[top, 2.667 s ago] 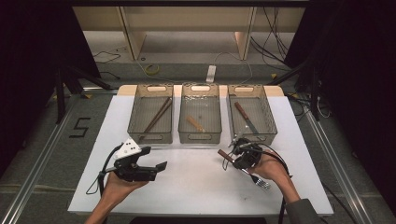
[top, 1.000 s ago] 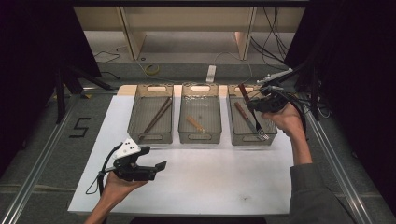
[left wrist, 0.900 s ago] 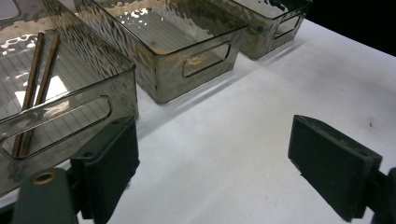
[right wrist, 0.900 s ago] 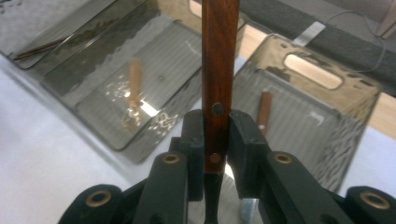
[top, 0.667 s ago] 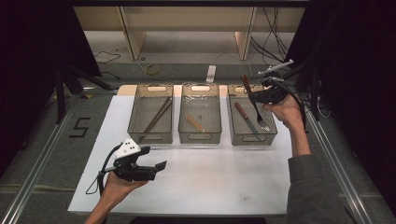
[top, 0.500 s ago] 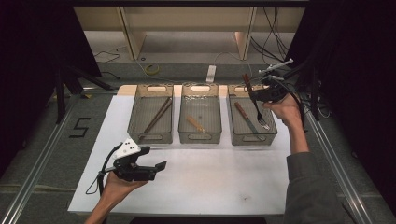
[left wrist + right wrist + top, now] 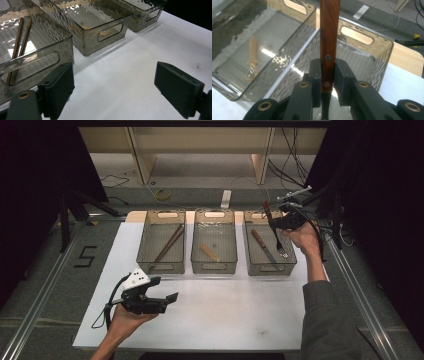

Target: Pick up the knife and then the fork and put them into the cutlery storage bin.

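My right gripper (image 7: 327,75) is clamped on the wooden handle of a steel fork (image 7: 276,237), tines hanging down over the right-hand smoky clear plastic bin (image 7: 287,265), where a wood-handled knife (image 7: 262,244) already lies. The risk as I see it — the hold sits near the handle's lower end, so the fork could pivot, strike the bin's rim, or land on the knife and bounce. My left gripper (image 7: 120,87) rests over the white table (image 7: 140,50), jaws wide apart, holding nothing.
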{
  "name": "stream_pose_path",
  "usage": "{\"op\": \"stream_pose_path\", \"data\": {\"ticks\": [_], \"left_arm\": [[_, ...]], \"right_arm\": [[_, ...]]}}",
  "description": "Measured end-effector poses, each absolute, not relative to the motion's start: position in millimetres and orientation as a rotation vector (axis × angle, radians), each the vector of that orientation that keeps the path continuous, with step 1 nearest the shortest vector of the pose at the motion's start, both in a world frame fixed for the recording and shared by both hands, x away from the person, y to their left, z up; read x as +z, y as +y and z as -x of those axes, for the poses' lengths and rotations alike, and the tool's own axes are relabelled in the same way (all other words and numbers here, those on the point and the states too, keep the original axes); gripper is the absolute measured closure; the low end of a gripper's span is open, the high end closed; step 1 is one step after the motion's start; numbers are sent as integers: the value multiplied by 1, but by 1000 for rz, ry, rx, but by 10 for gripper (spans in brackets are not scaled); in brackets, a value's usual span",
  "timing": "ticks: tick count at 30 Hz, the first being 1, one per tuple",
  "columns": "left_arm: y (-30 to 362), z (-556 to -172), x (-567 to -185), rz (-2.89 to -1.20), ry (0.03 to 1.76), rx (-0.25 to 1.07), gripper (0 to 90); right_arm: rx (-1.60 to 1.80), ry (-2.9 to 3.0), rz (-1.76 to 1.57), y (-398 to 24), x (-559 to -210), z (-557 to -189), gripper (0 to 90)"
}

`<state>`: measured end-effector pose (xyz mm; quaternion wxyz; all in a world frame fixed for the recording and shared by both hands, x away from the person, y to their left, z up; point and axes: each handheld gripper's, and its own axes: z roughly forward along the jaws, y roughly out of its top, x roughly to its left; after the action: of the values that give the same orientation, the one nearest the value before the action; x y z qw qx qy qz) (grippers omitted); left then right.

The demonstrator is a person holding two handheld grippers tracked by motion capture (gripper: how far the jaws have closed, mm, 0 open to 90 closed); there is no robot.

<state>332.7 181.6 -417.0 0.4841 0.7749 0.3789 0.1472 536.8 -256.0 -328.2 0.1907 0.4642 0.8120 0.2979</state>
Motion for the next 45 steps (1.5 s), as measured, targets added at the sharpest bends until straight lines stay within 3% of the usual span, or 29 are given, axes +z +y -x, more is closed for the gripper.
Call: {"op": "stream_pose_path", "data": {"ticks": [32, 36, 45], "left_arm": [[182, -333, -417, -1888, 924, 358, 154], [181, -333, -417, -1887, 923, 360, 153], [181, -332, -417, -1888, 923, 360, 153]], "right_arm": [[726, 2294, -1344, -256, -368, -544, 762], [699, 2316, -1384, -252, -372, -546, 538], [798, 2299, -1383, -248, -362, -536, 429]]}}
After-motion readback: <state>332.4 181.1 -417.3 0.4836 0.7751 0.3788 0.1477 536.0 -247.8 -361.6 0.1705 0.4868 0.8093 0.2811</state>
